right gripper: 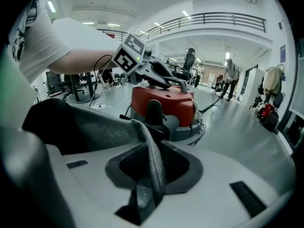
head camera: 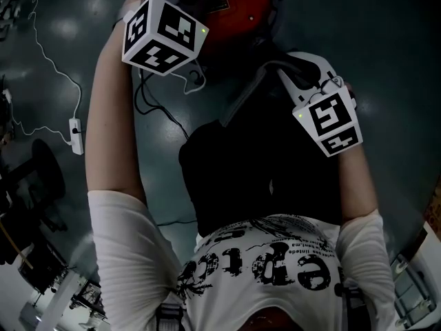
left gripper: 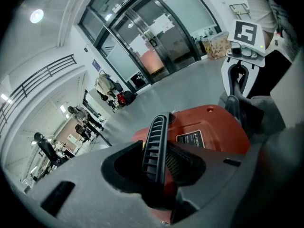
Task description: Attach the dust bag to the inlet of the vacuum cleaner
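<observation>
Left claw (left gripper: pixel 160 171) clamped on a black ribbed strip (left gripper: pixel 155 139); red vacuum cleaner (left gripper: pixel 209 127) just beyond its tips. Right claw (right gripper: pixel 152 172) pinches the grey dust bag (right gripper: pixel 95 127) by its edge. Bag spreads left of the claw, vacuum ahead.

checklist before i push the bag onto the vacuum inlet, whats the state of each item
1. Right gripper shut on the bag fabric: ok.
2. Left gripper shut on the black ribbed part: ok.
3. Vacuum upright on the floor, just ahead of both grippers: ok.
4. Inlet in sight: not ok, no view shows it clearly.
5. Bag opening lined up with the inlet: cannot tell.
</observation>
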Action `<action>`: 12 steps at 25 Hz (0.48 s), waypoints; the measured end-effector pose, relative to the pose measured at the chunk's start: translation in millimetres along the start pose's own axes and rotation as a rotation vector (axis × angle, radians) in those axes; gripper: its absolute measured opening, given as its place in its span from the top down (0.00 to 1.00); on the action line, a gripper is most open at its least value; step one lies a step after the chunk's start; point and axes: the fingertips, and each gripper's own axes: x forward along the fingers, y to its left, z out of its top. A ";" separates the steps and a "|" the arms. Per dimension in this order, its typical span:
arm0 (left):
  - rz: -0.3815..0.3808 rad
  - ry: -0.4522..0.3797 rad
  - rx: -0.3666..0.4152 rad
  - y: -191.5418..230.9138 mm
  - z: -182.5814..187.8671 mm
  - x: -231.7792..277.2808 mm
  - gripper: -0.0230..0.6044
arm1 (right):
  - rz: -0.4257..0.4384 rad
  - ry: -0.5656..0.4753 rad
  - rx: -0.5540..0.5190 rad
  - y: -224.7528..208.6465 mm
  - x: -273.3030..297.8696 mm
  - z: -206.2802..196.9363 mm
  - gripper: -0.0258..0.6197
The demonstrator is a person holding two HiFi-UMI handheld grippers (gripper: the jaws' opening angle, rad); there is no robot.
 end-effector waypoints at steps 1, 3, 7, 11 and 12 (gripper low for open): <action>-0.004 -0.004 0.003 -0.1 0.4 -0.2 0.75 | 0.008 0.004 -0.006 0.9 -0.4 -0.2 0.85; 0.014 -0.030 0.008 0.9 1.9 -1.8 0.75 | 0.007 0.006 -0.016 2.2 -1.3 -0.1 0.85; 0.115 -0.113 -0.009 6.4 10.4 -19.8 0.64 | 0.001 -0.054 0.031 2.8 -12.0 5.8 0.81; 0.217 -0.288 -0.112 17.5 40.5 -70.6 0.62 | 0.011 -0.080 0.066 3.0 -29.4 10.9 0.76; 0.239 -0.340 -0.160 20.7 49.8 -85.7 0.62 | 0.012 -0.094 0.084 3.4 -34.1 13.3 0.76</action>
